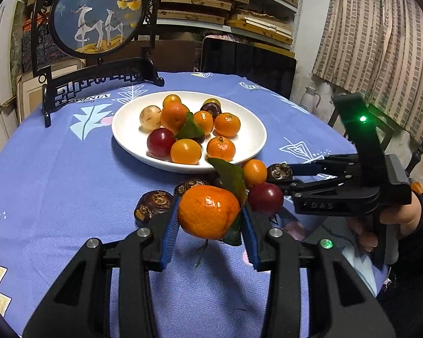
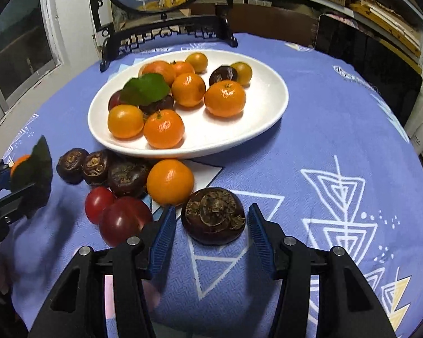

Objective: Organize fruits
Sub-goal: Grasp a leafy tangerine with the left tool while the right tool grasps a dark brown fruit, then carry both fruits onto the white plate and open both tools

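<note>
My left gripper (image 1: 210, 218) is shut on a leafy mandarin (image 1: 206, 208) and holds it just above the blue cloth; it shows at the left edge of the right wrist view (image 2: 7, 178). The right gripper (image 2: 211, 208) is open around a dark water chestnut (image 2: 213, 219) that rests on the cloth, with a small gap at each blue pad. The white plate (image 1: 127, 138) (image 2: 268, 95) behind holds several mandarins, small tomatoes and chestnuts. Loose in front of it lie an orange fruit (image 2: 170, 181), two red fruits (image 2: 124, 219) and three chestnuts (image 2: 94, 166).
A round painted screen on a black stand (image 1: 98, 19) stands at the table's far left. A dark chair back (image 1: 248, 59) is behind the table and a curtain (image 1: 380, 33) hangs at the right. A hand (image 1: 392, 217) holds the right gripper.
</note>
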Demonstrator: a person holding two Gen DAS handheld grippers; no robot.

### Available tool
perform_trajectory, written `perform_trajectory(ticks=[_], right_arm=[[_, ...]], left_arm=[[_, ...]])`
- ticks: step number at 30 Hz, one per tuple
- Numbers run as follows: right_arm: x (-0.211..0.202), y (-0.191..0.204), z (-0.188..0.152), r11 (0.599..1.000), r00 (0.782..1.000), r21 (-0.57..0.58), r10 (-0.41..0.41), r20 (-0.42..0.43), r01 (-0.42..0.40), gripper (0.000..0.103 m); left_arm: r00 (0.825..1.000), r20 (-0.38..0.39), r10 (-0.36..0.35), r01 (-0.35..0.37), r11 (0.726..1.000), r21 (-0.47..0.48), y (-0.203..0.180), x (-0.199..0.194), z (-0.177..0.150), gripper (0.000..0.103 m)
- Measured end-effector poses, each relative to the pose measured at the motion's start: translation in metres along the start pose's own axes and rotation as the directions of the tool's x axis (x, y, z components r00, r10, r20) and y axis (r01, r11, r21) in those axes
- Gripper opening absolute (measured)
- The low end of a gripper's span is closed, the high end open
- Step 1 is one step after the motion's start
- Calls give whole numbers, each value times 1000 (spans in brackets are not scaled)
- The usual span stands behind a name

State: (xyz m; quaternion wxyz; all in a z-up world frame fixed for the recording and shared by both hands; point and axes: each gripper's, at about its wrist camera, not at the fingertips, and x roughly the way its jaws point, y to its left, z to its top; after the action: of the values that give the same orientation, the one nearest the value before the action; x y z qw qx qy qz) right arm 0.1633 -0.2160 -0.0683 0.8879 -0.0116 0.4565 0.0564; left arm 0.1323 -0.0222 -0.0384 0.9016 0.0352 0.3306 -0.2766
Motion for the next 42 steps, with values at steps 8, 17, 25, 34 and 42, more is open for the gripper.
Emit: perform_trajectory(ticks=[8, 17, 25, 34, 42], right_arm=[[-20, -16, -13, 992, 996, 99, 68, 59, -74, 45], [-78, -36, 2, 976, 973, 126, 152, 174, -175, 45], [-91, -37, 66, 977, 957, 93, 163, 242, -190, 45], [-33, -42, 126, 972, 966, 132, 163, 202, -192, 45], [18, -38, 144, 980, 980, 130, 132, 150, -152, 51]], left_arm=[[1000, 11, 5, -5, 1000, -17, 3, -2, 1, 39], [1000, 4, 18, -17, 997, -76, 16, -4, 23, 39], [998, 23, 66, -65, 997, -38, 19, 17, 90, 40], [993, -36, 112, -114, 991, -69, 50, 72, 120, 40], [987, -74, 141, -148, 984, -96, 64, 98, 114, 64]])
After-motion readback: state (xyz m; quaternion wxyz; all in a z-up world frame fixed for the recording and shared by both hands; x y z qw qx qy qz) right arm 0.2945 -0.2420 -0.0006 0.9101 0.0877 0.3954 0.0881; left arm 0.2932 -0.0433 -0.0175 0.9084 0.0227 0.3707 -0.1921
